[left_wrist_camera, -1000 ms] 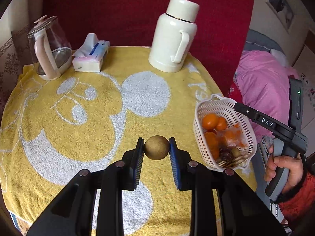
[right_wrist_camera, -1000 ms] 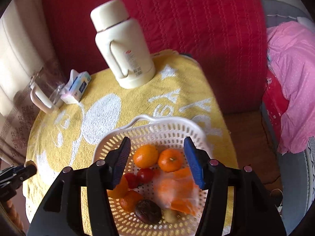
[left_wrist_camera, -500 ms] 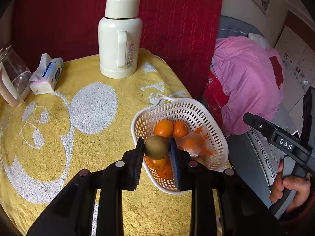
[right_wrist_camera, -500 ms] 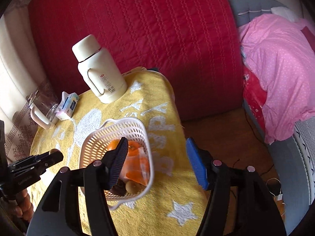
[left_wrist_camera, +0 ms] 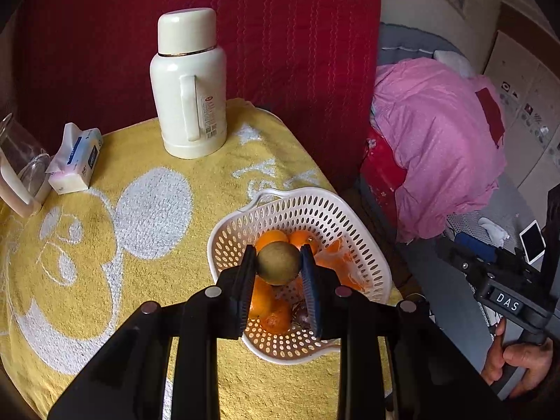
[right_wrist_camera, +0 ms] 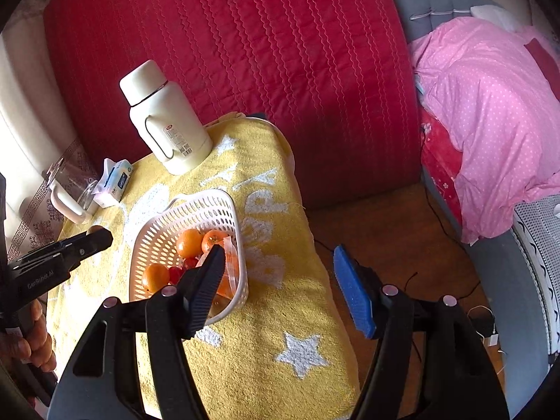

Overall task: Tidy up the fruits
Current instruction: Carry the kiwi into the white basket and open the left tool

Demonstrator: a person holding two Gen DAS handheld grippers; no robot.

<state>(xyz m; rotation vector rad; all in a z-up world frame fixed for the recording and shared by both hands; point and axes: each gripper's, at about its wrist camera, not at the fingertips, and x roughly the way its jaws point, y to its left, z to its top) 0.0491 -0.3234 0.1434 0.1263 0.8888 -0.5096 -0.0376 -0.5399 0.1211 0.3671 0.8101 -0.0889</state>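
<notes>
My left gripper [left_wrist_camera: 278, 266] is shut on a round brown-green kiwi [left_wrist_camera: 278, 262] and holds it above the white perforated basket [left_wrist_camera: 364, 245]. The basket [right_wrist_camera: 154, 241] sits near the right edge of the yellow towel and holds several oranges [right_wrist_camera: 189, 243], a small red fruit [right_wrist_camera: 175, 273], a dark fruit [left_wrist_camera: 301, 315] and a clear bag of orange pieces [left_wrist_camera: 337, 262]. My right gripper [right_wrist_camera: 280, 262] hangs to the right of the basket over the towel's edge. Its jaws are opening, with nothing between them. In the left wrist view the right gripper's body [left_wrist_camera: 504, 297] shows at far right.
A cream thermos [left_wrist_camera: 189, 84] stands at the back of the table. A tissue pack [left_wrist_camera: 75, 161] and a glass kettle [left_wrist_camera: 21, 171] sit at the back left. A red quilted backrest [right_wrist_camera: 245, 52] lies behind, pink bedding [right_wrist_camera: 490, 105] and wooden floor to the right.
The left gripper carried the kiwi rightward from over the towel to above the basket. The right gripper drew back from over the basket to its right side and its jaws spread wider.
</notes>
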